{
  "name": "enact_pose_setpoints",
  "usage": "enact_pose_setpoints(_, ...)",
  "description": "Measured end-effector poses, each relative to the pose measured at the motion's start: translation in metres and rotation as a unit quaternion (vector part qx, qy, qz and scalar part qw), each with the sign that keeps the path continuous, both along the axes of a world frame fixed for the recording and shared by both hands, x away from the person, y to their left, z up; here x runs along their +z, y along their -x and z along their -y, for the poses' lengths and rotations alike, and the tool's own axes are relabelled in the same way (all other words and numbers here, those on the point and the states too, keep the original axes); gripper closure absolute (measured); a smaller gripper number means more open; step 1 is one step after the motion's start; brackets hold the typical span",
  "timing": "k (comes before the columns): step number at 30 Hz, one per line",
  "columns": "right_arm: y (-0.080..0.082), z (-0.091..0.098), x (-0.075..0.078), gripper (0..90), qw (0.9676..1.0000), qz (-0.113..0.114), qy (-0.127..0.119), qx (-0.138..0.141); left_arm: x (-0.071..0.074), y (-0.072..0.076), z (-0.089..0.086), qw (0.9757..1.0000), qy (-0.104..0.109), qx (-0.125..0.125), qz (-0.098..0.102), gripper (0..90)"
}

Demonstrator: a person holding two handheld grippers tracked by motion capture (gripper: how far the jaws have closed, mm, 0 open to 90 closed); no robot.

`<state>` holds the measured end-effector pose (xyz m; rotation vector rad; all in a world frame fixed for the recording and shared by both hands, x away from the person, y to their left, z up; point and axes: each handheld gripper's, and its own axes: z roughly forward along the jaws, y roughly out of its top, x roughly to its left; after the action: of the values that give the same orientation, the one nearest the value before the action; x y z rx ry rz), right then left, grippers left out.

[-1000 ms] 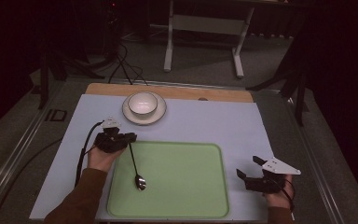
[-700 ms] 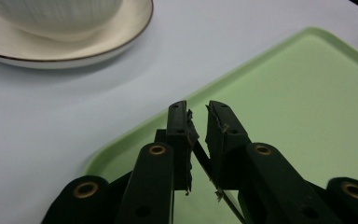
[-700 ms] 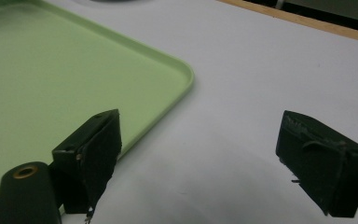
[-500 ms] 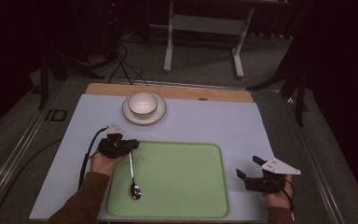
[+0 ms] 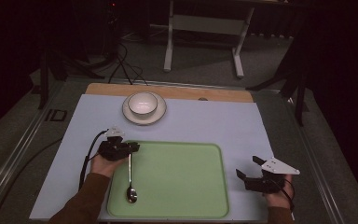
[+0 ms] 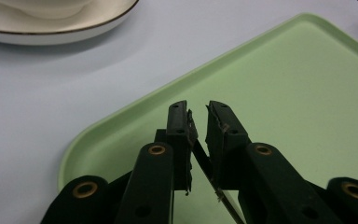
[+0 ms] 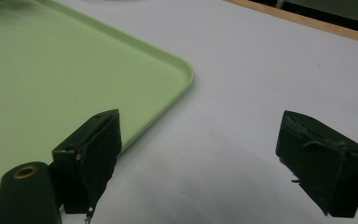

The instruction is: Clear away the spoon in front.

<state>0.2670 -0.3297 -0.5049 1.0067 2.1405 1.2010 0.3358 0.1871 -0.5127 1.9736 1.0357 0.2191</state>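
One wide table (image 5: 223, 121), covered in pale blue, carries everything, and the green tray (image 5: 182, 182) lying on its near half serves as the landmark. Beyond the tray's far left corner stands a white bowl (image 5: 143, 103) on its saucer (image 5: 158, 114), well apart from the rim. The right claw (image 5: 249, 169) hovers just beside the tray's right edge, over bare table, its jaws spread wide and holding nothing; it seems parked out of the way. The left claw (image 5: 131, 148) sits at the tray's far left corner, its jaws nearly closed and pinching the handle end of a spoon (image 5: 130, 179). The spoon trails toward the tray's near edge with its head on the tray floor, probably gripped at the tip so it can be dragged or laid flat.
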Motion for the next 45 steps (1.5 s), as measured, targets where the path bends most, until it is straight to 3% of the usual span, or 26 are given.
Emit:
enact_pose_setpoints(4,0.0,0.0,0.0,13.8,1.0,0.0,-0.001,-0.001,-0.002,0.001,0.0,0.9999,-0.009,-0.004,0.003,79.0)
enact_pose_setpoints(19,-0.001,0.001,0.0,13.8,1.0,0.0,-0.002,0.0,-0.013,-0.003,-0.006,0.9999,-0.008,0.005,-0.011,75.0)
enact_pose_setpoints(24,-0.001,0.001,0.0,13.8,1.0,0.0,-0.002,0.001,-0.015,-0.004,-0.005,0.9997,-0.022,0.008,-0.01,71.7)
enact_pose_setpoints(27,-0.001,0.001,0.0,13.8,1.0,0.0,-0.001,0.001,-0.015,-0.003,-0.004,0.9991,-0.039,0.016,-0.002,64.9)
enact_pose_setpoints(28,-0.001,0.001,0.0,13.8,1.0,0.0,-0.002,0.001,-0.015,-0.003,-0.004,0.9991,-0.04,0.017,-0.001,59.7)
enact_pose_setpoints(34,-0.001,0.001,0.0,13.8,1.0,0.001,-0.002,0.001,-0.011,-0.002,-0.01,0.9987,-0.032,0.038,0.014,48.8)
enact_pose_setpoints(45,-0.001,0.001,0.001,13.8,1.0,0.001,-0.006,0.001,0.001,0.004,-0.026,0.9965,-0.013,0.066,0.051,42.4)
